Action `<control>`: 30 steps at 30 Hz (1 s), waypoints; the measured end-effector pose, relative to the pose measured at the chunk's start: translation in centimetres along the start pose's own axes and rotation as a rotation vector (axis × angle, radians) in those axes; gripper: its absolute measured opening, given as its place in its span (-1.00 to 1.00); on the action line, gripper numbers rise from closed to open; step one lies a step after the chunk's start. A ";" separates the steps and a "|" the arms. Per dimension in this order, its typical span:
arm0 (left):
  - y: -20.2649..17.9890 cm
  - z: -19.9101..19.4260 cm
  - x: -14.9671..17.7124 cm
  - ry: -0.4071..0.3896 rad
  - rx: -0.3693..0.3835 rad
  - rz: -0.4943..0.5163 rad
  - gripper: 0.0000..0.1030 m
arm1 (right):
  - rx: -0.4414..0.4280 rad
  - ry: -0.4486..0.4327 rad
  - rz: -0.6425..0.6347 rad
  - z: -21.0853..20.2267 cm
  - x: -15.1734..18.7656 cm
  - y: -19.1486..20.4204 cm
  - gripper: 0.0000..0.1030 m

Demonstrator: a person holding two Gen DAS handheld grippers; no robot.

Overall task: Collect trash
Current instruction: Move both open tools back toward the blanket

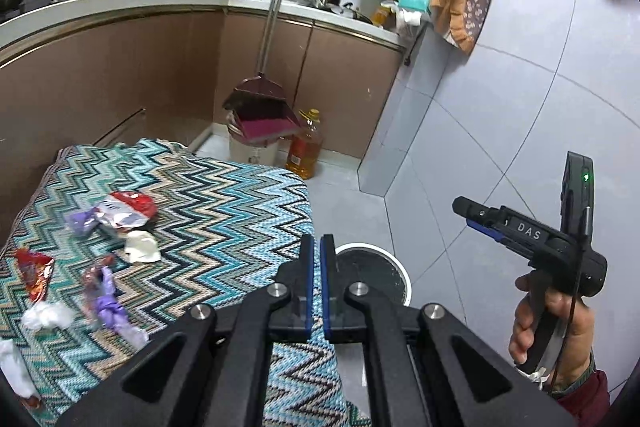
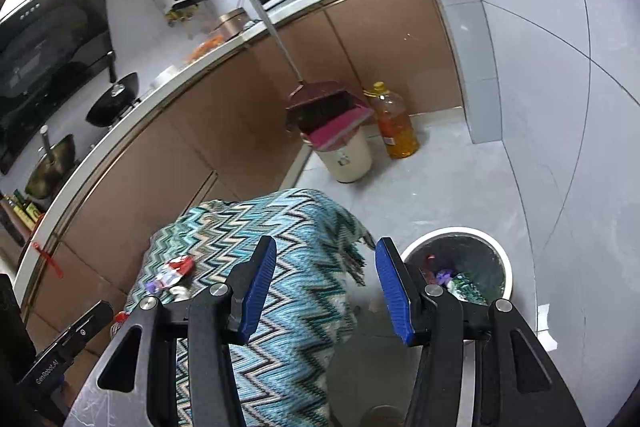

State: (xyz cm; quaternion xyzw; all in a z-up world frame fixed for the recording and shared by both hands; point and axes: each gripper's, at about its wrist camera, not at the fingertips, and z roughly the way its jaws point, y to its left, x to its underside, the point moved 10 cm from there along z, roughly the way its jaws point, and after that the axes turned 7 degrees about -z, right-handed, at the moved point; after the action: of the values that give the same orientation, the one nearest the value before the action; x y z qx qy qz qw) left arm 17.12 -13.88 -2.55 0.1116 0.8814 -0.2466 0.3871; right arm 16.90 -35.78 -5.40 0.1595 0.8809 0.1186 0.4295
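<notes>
Trash lies on a table with a zigzag cloth: a red and white wrapper, a white crumpled paper, a purple wrapper, a red packet and white tissue. A white-rimmed trash bin stands on the floor right of the table, with wrappers inside. My left gripper is shut and empty above the table's right edge. My right gripper is open and empty, over the table corner beside the bin; it also shows in the left wrist view.
A beige bin with a red dustpan on it and an oil bottle stand by the brown kitchen cabinets. The counter holds a pan, microwave and sink. A tiled wall is at the right.
</notes>
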 end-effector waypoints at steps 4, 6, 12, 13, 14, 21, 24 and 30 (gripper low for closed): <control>1.1 -2.6 0.1 -0.036 -0.007 -0.008 -0.94 | -0.023 -0.003 -0.020 -1.1 0.3 2.2 0.00; 1.7 -3.7 0.2 -0.051 -0.015 -0.009 -0.94 | -0.030 -0.005 -0.035 -1.6 0.5 3.3 0.00; 3.4 -6.5 0.5 -0.085 -0.027 -0.035 -0.94 | -0.067 -0.009 -0.080 -3.0 1.0 6.5 0.00; 3.6 -6.8 0.5 -0.089 -0.029 -0.037 -0.94 | -0.075 -0.011 -0.088 -3.2 1.1 7.1 0.00; 3.8 -7.1 0.5 -0.093 -0.030 -0.039 -0.94 | -0.080 -0.011 -0.092 -3.3 1.2 7.5 0.00; 5.0 -8.6 1.1 -0.106 -0.036 -0.063 -0.94 | -0.121 -0.012 -0.125 -4.2 1.9 10.0 0.00; 6.0 -9.2 1.4 -0.117 -0.053 -0.071 -0.94 | -0.138 -0.014 -0.143 -4.5 2.1 11.0 0.00; 9.4 -11.4 0.9 -0.187 -0.106 -0.092 -0.94 | -0.157 -0.022 -0.179 -4.8 2.4 12.7 0.00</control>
State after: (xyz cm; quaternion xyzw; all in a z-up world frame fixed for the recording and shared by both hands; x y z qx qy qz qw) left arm 12.97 0.07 0.11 0.0270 0.8574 -0.2262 0.4614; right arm 13.99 -23.51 0.18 0.0475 0.8749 0.1468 0.4591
